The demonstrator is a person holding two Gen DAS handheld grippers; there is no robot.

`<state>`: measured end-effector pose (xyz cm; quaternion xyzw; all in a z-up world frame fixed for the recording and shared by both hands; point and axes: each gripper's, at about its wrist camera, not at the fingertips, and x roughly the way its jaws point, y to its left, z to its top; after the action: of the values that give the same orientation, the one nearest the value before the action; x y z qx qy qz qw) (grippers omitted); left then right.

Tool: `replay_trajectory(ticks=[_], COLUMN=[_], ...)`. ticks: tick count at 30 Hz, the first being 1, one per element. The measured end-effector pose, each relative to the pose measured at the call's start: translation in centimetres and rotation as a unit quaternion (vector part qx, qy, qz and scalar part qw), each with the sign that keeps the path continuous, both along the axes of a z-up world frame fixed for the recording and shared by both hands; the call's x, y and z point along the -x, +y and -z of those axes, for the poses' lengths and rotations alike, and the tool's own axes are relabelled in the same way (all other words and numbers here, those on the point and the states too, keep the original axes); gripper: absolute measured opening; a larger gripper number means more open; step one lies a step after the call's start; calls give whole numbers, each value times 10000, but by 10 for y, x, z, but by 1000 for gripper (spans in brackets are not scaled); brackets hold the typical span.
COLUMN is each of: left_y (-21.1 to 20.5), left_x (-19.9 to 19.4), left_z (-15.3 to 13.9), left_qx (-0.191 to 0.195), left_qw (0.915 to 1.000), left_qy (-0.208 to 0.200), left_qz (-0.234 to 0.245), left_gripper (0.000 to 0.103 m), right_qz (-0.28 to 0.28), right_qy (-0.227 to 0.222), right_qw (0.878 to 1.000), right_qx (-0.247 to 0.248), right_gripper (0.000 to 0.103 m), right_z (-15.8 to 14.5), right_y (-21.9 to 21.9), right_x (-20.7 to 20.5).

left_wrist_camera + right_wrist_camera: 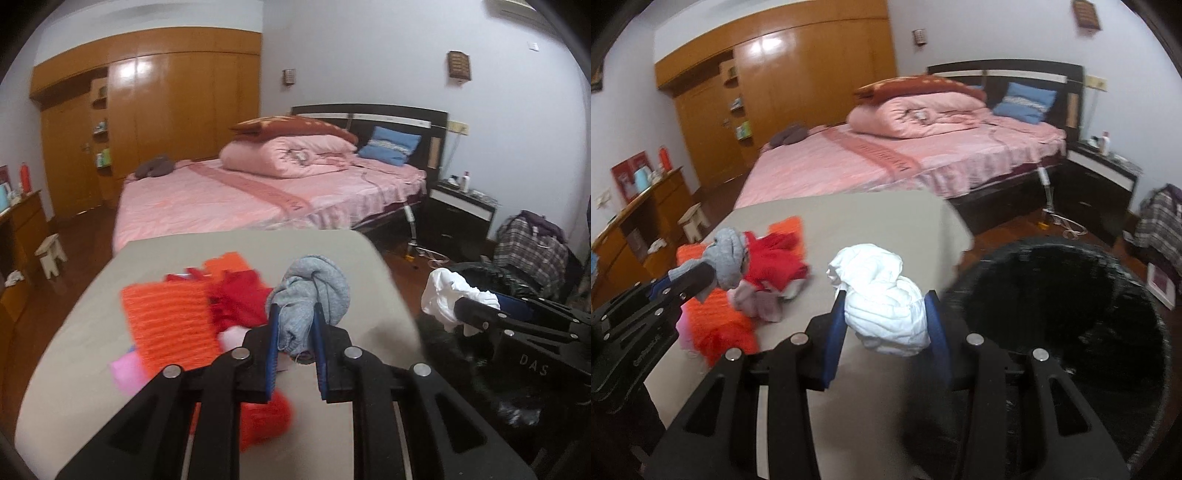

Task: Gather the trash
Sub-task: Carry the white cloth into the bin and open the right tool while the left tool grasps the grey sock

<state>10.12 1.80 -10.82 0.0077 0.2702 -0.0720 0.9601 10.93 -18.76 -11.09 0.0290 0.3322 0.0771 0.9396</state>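
With the right gripper (886, 314) clenched on the white cloth (882, 291) and the left gripper (295, 325) on the grey cloth (314, 291), carry each fully over the black bin (1071, 314) at the right before releasing.

Both wrist cams face fwd, close over shared table (74, 332).
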Motion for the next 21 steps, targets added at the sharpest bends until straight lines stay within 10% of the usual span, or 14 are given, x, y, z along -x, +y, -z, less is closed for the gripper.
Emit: replay_trajectory(ticks=[21], left_y=[-171], left_x=[-13], left_z=[-17], left_qx=[363], left_qw=[9790], left_qy=[91], left_qz=[2003], left_gripper=[17], right_qz=[1932], right_qy=[-104], right_qw=[9809], right_qx=[206], right_gripper=[49], right_z=[3], right_y=[-160], right_x=[56])
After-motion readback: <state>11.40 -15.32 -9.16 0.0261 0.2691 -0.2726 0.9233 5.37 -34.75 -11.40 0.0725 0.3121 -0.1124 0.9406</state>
